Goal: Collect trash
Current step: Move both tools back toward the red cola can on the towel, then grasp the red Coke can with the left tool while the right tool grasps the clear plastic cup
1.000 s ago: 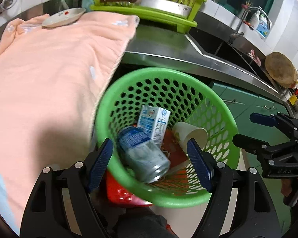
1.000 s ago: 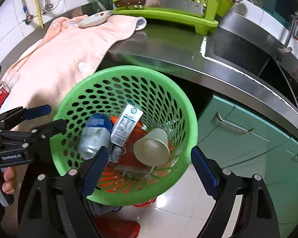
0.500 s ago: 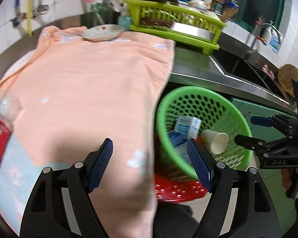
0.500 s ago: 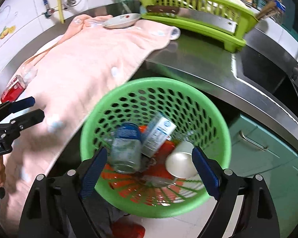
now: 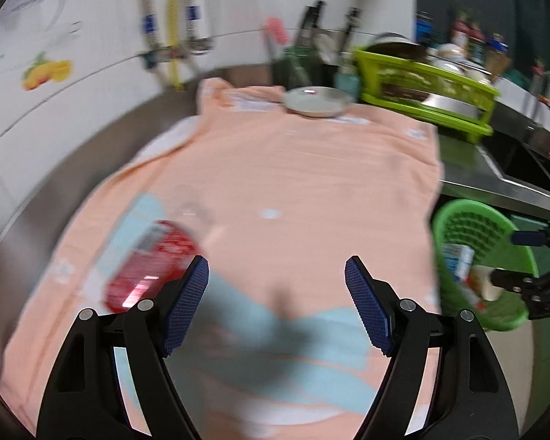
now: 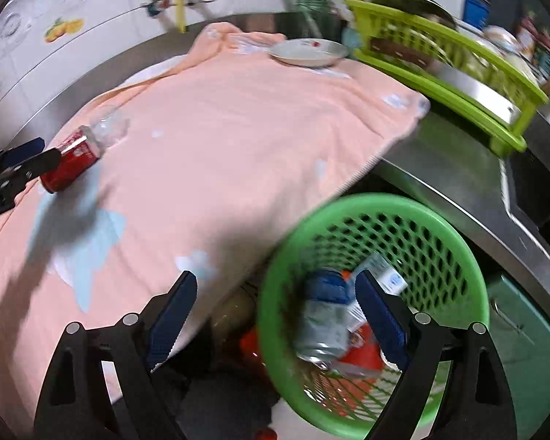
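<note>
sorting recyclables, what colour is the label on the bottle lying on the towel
Red with white print, on a clear bottle; the right wrist view shows it best.

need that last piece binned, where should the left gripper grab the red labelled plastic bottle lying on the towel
Grip the red labelled plastic bottle across its labelled middle, coming from above with the open left gripper. It lies on its side on the peach towel, so the round body fits between the fingers.

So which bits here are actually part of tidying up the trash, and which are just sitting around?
Part of the job:
- red-labelled bottle lying on the towel
- green basket holding a can, carton

Just lying about:
- pink towel
- plate
- dish rack
</note>
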